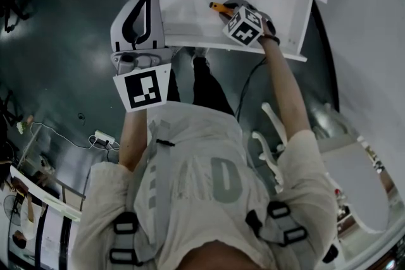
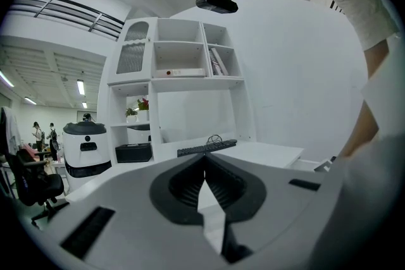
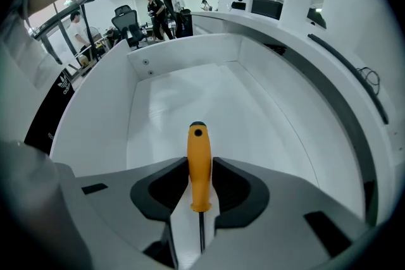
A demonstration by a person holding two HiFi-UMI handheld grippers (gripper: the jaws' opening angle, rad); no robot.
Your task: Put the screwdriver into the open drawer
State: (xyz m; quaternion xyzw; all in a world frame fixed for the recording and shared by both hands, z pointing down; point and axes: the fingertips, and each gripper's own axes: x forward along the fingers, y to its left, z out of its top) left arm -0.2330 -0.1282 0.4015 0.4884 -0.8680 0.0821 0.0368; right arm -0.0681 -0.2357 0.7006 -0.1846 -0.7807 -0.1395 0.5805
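Placing step is under way. The open white drawer [image 1: 183, 9] is sitting below the right gripper [image 3: 201, 167], which is pointing steeply down into it & pinching the screwdriver [image 3: 198, 142] by its orange handle. The tool is hanging over the drawer floor, prob. not touching yet. Left gripper [image 2: 204, 164] is idling level, jaws pressed together, empty. Next move, I'd judge: lowering till the tool is resting on the floor, then spreading the jaws. Writing: nothing legible; the marker cube [image 1: 243, 26] is showing b/w squares only.
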